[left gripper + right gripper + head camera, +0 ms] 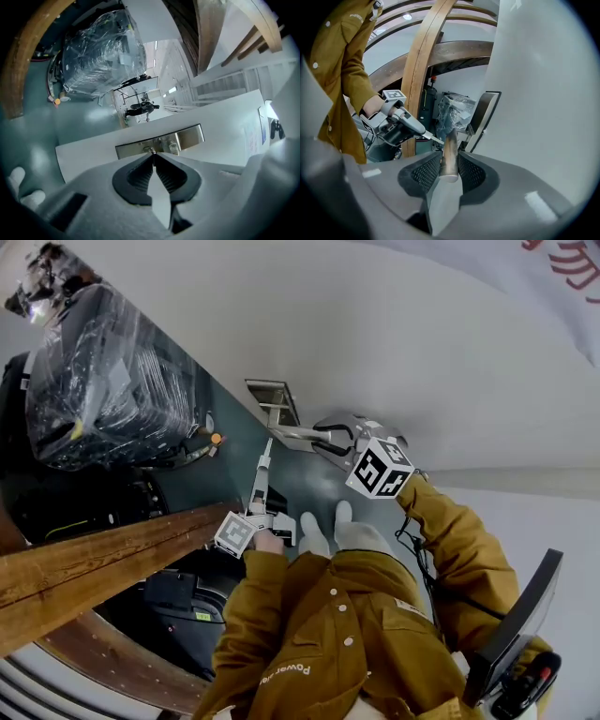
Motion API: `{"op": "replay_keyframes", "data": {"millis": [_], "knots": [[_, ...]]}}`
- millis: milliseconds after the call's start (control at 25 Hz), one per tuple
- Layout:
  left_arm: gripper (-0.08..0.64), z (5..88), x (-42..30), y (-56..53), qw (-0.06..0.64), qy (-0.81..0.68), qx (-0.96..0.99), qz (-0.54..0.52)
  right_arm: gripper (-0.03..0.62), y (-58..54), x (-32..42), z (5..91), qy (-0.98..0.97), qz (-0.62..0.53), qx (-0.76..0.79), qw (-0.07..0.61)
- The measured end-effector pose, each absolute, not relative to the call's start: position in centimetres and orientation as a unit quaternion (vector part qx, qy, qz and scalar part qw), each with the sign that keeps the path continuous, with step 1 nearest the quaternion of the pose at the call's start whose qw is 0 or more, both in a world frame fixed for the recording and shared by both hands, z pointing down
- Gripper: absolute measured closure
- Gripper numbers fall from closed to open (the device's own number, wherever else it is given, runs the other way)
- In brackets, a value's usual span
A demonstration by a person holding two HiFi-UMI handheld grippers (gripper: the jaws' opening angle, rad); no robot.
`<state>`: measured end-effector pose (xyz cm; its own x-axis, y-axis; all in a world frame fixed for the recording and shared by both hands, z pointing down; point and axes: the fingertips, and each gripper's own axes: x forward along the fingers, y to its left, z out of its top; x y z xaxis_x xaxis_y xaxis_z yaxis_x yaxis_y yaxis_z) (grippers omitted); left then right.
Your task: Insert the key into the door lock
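The white door [450,362] carries a metal lock plate [273,399] with a lever handle [298,434]. My right gripper [328,439] is shut on that handle [449,150], whose end shows between the pads. My left gripper [263,465] points level at the door edge and is shut on a thin key [151,152]. The key's tip sits just in front of the lock plate [187,137]; I cannot tell whether it touches. In the right gripper view, the left gripper [419,131] and the key blade [436,138] reach toward the plate [485,117].
A plastic-wrapped dark bundle [103,381] stands on the teal floor [291,486] at the left. Curved wooden beams [94,568] cross the lower left. The person's white shoes [333,531] are by the door. A dark flat panel [511,634] leans at lower right.
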<state>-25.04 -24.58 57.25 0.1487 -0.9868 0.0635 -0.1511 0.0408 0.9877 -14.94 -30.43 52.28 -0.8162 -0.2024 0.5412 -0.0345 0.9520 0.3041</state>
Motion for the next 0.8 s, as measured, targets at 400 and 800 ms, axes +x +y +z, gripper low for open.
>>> {"op": "replay_keyframes", "data": {"millis": [400,800], "knots": [[0.537,59.9,-24.1,-28.5,0.526,-0.488,0.559,-0.416,0.469,-30.5,-14.9,52.3,-0.943,-0.14,0.072,0.295],[0.537,60.0,-23.8,-30.3,0.531,-0.471,0.551,-0.439,0.469,-30.6,-14.9,52.5,-0.942,-0.139,0.079,0.296]]}}
